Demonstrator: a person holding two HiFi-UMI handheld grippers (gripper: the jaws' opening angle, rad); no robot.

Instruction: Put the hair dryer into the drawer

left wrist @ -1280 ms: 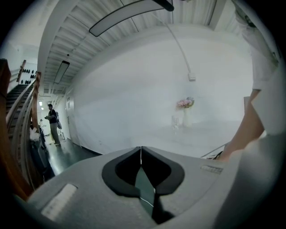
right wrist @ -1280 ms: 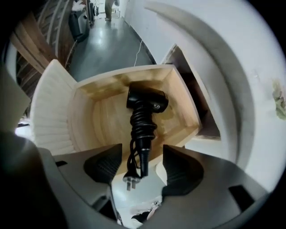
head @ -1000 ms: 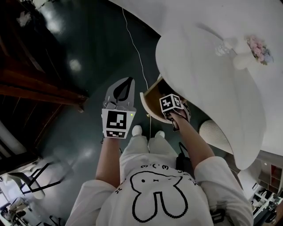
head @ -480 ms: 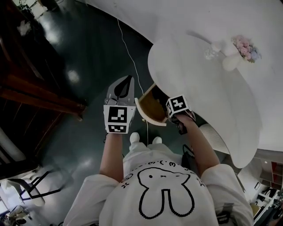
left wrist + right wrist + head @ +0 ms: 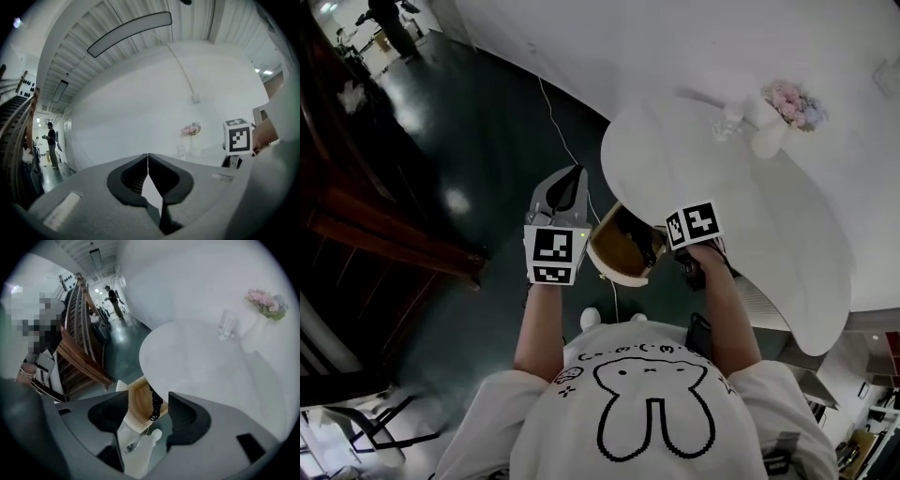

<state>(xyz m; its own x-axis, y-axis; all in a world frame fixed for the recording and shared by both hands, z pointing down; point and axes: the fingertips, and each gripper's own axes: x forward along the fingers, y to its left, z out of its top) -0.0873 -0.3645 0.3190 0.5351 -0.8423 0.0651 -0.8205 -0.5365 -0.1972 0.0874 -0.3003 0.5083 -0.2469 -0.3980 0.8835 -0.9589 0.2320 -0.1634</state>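
Note:
An open wooden drawer (image 5: 619, 253) juts out from under the edge of the round white table (image 5: 722, 206). Inside the drawer (image 5: 138, 404) lies a black object with a coiled cord (image 5: 155, 405), seemingly the hair dryer; most of it is hidden under the tabletop. My right gripper (image 5: 149, 397) hovers just above the drawer's right side, open and holding nothing; in the head view this gripper (image 5: 661, 248) sits under its marker cube. My left gripper (image 5: 570, 178) hangs to the left of the drawer over the dark floor. Seen in its own view, the left gripper (image 5: 148, 155) is shut and empty.
On the table's far side stand a white vase of pink flowers (image 5: 773, 122) and a clear glass (image 5: 729, 120). A white cable (image 5: 558, 117) runs across the dark floor. A wooden stair rail (image 5: 384, 234) lies at the left. A ribbed white stool (image 5: 761, 298) stands by my right arm. A person (image 5: 389, 23) stands far back.
The head view has swung up, showing more of the table and wall. My right gripper has shifted a little to the right of the drawer. The left gripper has hardly moved.

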